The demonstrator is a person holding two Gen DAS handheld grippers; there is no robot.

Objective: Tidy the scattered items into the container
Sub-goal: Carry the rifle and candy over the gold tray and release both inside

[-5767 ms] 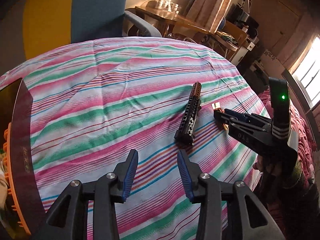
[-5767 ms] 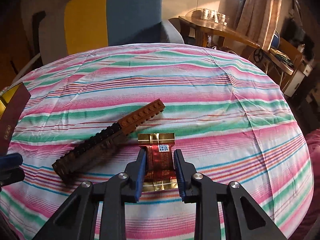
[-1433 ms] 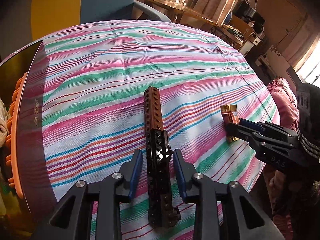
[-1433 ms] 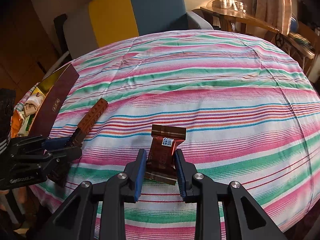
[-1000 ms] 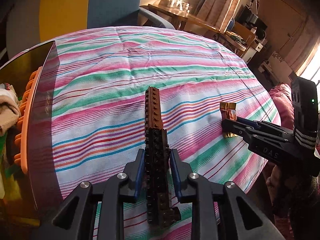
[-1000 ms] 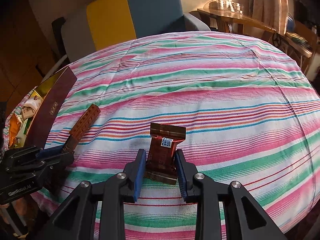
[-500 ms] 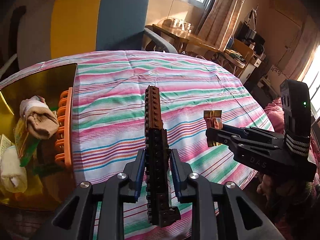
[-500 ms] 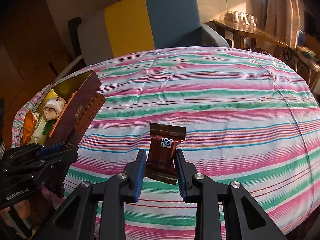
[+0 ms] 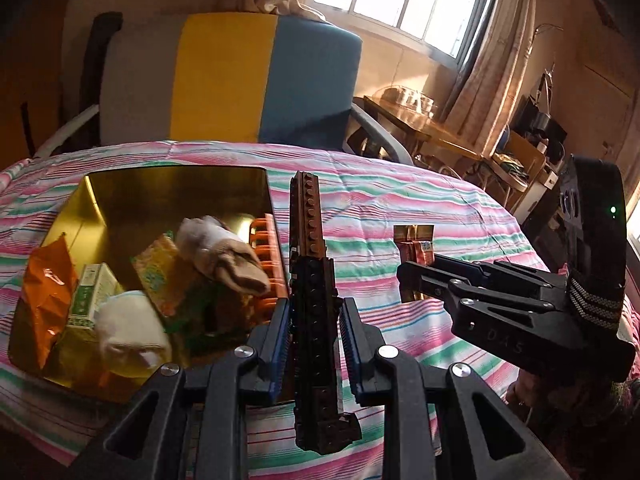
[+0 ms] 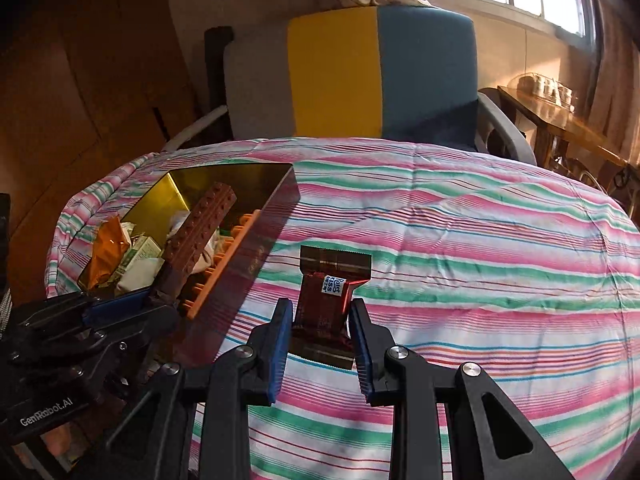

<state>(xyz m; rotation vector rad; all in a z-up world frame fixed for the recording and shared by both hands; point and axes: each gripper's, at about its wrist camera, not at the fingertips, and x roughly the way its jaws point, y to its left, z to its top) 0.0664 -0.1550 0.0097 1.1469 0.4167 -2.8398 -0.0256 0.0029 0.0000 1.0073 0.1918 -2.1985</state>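
Above the striped pink, green and white cloth point(image 10: 460, 248) on the round table, I hold one thing in each of my two black grabbers. My left grabber point(image 9: 314, 320) is squeezed tight on a long bar of brown and black toy bricks point(image 9: 310, 264). I grip it near its black end, so the brown end sticks out far in front. From my right camera, that brown end hangs over the shiny gold box with dark red sides point(image 10: 256, 240). My right grabber point(image 10: 320, 330) is pinched on a small dark red candy bar in a crinkly gold-edged wrapper point(image 10: 328, 292). I hold it by its lower half, so the top flap stands up free. It is up in the air over the cloth, beside the box and not over it yet. The box sits near the left edge of the table and already holds an orange snack bag point(image 9: 46, 280), a rolled beige sock point(image 9: 224, 256) and an orange comb-like thing point(image 9: 272, 252). I think I should drop the brick bar first, because it is closest.
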